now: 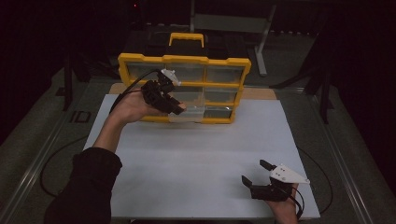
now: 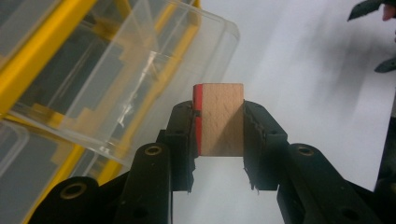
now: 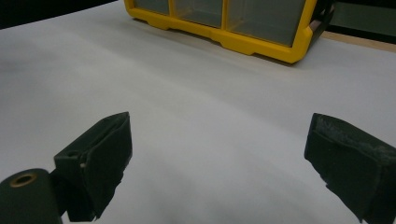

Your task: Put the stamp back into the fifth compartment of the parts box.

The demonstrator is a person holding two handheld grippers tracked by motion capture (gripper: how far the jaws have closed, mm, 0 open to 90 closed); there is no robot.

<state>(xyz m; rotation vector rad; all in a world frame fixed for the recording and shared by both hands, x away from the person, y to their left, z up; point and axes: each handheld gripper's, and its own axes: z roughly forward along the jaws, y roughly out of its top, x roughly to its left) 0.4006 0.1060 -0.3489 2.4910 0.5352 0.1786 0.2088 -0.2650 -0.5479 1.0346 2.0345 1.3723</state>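
My left tongs (image 2: 219, 140) clench a small pale wooden block with one red face (image 2: 223, 119), held upright just beside the pulled-out clear plastic drawer (image 2: 140, 70) of the yellow-framed organiser box (image 1: 184, 59); the drawer lies to the block's left, close; my right tongs (image 3: 219, 163) hang released, well apart, over the bare white worktop (image 1: 196, 154), leaving open room.

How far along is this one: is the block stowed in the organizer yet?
Not yet. Done: one clear drawer of the yellow organizer is pulled out. In hand: the left gripper is shut on a wooden block with a red face, beside that drawer. Left: dropping the block in, probably closing the drawer. The right gripper is open, near the table's front edge.
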